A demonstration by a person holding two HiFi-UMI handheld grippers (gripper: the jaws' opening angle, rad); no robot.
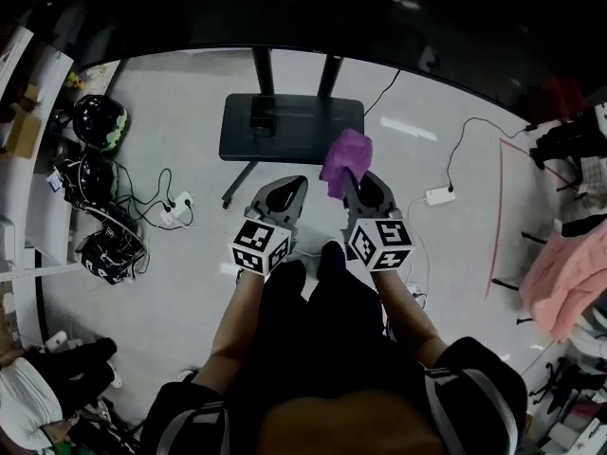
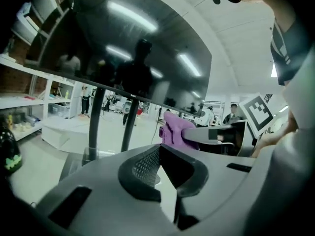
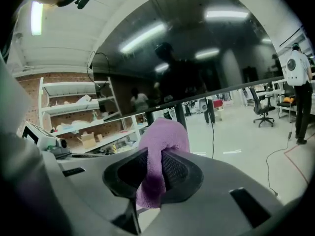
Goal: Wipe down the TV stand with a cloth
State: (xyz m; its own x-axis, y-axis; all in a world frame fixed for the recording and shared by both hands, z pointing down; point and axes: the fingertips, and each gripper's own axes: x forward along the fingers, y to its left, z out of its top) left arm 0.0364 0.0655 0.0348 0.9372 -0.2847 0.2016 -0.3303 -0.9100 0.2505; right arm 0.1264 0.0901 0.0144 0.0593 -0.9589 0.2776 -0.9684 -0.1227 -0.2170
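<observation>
The right gripper (image 1: 355,180) (image 3: 160,157) is clamped on a purple cloth (image 1: 346,154) (image 3: 164,132). The fabric is pinched between its two ribbed pads, bunches up above the tips and hangs a little way below them. The left gripper (image 1: 287,186) (image 2: 158,149) sits just beside it. Its jaws meet at the tips, with only a thin wedge of gap behind them, and nothing is held between them. From the left gripper view, the right gripper (image 2: 216,134) shows off to the right with the cloth (image 2: 174,128) at its tip and its marker cube (image 2: 258,113) behind. The TV stand's dark rectangular base (image 1: 289,136) lies on the pale floor directly ahead of both grippers. The cloth is over the base's near right corner in the head view, though whether it touches the base cannot be told. Two dark posts (image 1: 263,69) (image 1: 329,76) rise from the far side of the base. Above and ahead of the jaws, the black TV screen (image 2: 123,48) (image 3: 197,58) fills much of both gripper views. To the left of the left gripper, cables and a white power strip (image 1: 178,203) lie on the floor, with dark helmets (image 1: 100,121) farther out that way. To the right of the right gripper is another white power strip (image 1: 439,195), and a pink garment (image 1: 567,273) is well off to that side.
</observation>
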